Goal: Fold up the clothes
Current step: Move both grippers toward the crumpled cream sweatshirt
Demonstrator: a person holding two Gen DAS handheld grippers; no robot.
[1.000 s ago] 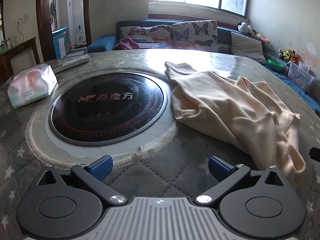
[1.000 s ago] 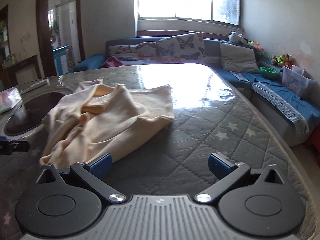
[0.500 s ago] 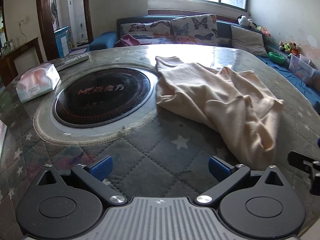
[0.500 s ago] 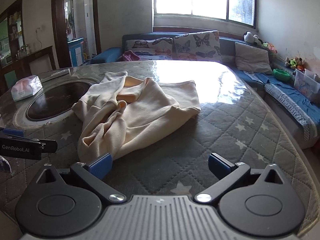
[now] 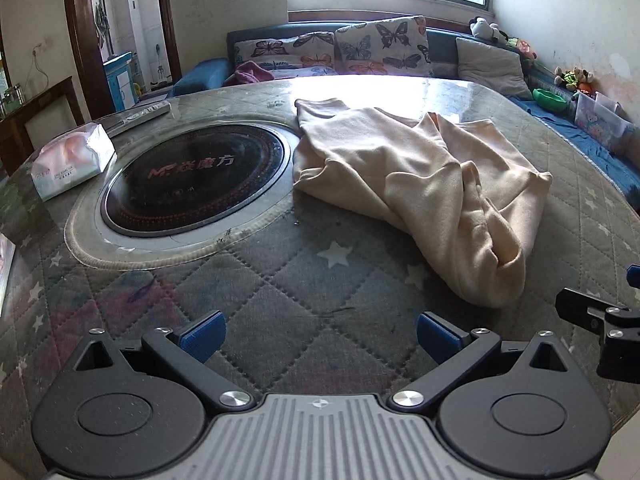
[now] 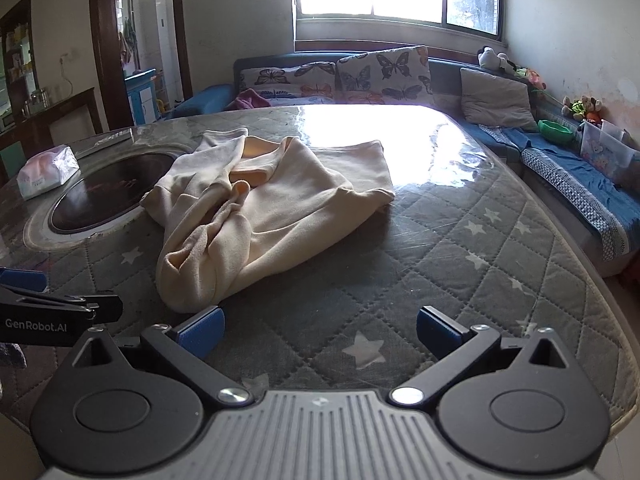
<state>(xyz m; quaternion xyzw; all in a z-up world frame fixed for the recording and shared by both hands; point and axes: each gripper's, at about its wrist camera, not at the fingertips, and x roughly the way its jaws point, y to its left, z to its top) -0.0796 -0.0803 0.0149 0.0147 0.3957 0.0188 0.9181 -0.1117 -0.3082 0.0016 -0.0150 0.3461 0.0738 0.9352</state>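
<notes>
The cream garment (image 6: 256,216) lies crumpled on the quilted bench (image 6: 460,280) beside the black cooktop (image 5: 192,184), its bunched near end closest to the right hand-held gripper (image 6: 318,330), both hand-held grippers spread wide and empty.

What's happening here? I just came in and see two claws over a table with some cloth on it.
A person holding a claw in each hand is about to fold clothes. A crumpled cream-coloured fleece garment lies in a heap on the grey star-quilted table cover, beside the round black glass cooktop. The left claw and the right claw are both open, near the table's close edge, holding nothing. No fold has been made yet.
</notes>
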